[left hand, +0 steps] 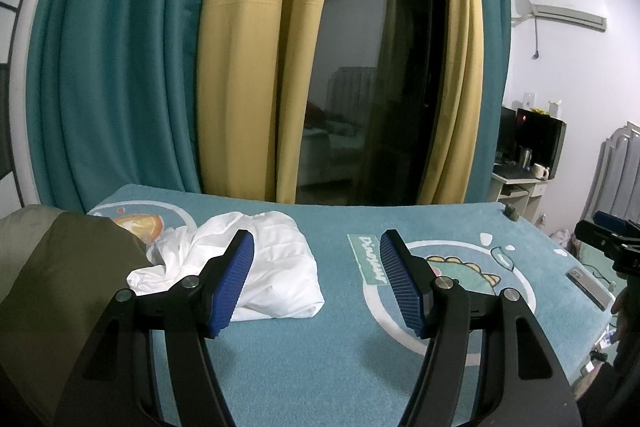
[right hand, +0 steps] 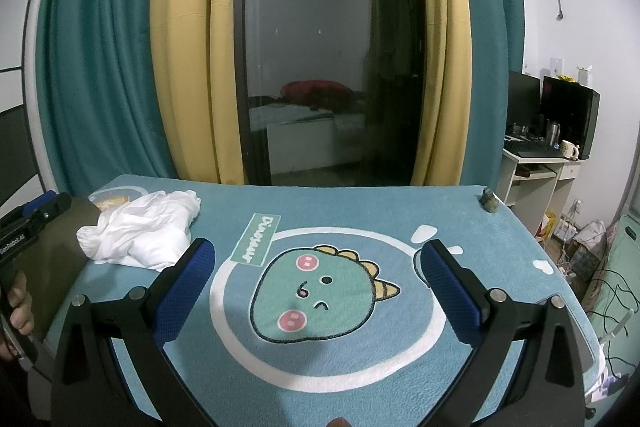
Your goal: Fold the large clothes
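Note:
A crumpled white garment (left hand: 276, 263) lies on the left part of a blue dinosaur-print mat (left hand: 320, 347); it also shows in the right wrist view (right hand: 144, 231). An olive-brown garment (left hand: 60, 287) lies at the mat's left edge, also seen in the right wrist view (right hand: 60, 247). My left gripper (left hand: 316, 247) is open and empty, held above the mat just right of the white garment. My right gripper (right hand: 316, 255) is open and empty above the dinosaur face (right hand: 316, 291).
Teal and yellow curtains (left hand: 240, 47) and a dark glass door (right hand: 332, 47) stand behind the mat. A small dark figure (right hand: 490, 201) sits at the far right corner. A desk with monitors (right hand: 552, 131) is at the right. A grey flat object (left hand: 588, 279) lies near the right edge.

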A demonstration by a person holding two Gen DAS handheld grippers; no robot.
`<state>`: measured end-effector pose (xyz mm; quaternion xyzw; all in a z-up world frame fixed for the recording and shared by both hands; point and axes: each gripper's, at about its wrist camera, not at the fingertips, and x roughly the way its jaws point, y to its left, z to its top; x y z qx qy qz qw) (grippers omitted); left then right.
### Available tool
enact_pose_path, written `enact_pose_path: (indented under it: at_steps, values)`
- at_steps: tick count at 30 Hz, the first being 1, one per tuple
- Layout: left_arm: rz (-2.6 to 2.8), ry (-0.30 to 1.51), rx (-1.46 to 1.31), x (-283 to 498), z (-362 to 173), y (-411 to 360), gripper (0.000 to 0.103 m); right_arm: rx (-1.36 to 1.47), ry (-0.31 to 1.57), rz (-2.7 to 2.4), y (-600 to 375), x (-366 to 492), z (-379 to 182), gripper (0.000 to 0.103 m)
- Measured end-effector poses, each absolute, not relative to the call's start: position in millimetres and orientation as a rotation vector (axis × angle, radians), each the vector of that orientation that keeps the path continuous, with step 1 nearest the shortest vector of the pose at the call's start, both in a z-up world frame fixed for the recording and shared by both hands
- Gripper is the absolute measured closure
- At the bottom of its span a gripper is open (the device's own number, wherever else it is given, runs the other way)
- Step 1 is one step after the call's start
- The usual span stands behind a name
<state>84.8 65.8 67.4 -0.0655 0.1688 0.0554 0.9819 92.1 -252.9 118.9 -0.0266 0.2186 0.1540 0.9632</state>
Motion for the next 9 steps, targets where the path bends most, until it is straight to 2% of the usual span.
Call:
enact_pose_path:
  at_steps: [9]
  values:
    - [0.118, 0.359, -0.137, 86.5, 65.4, 63.3, 0.034, -0.062, 0.468, 0.317, -250.6, 100.6, 111.1, 0.002]
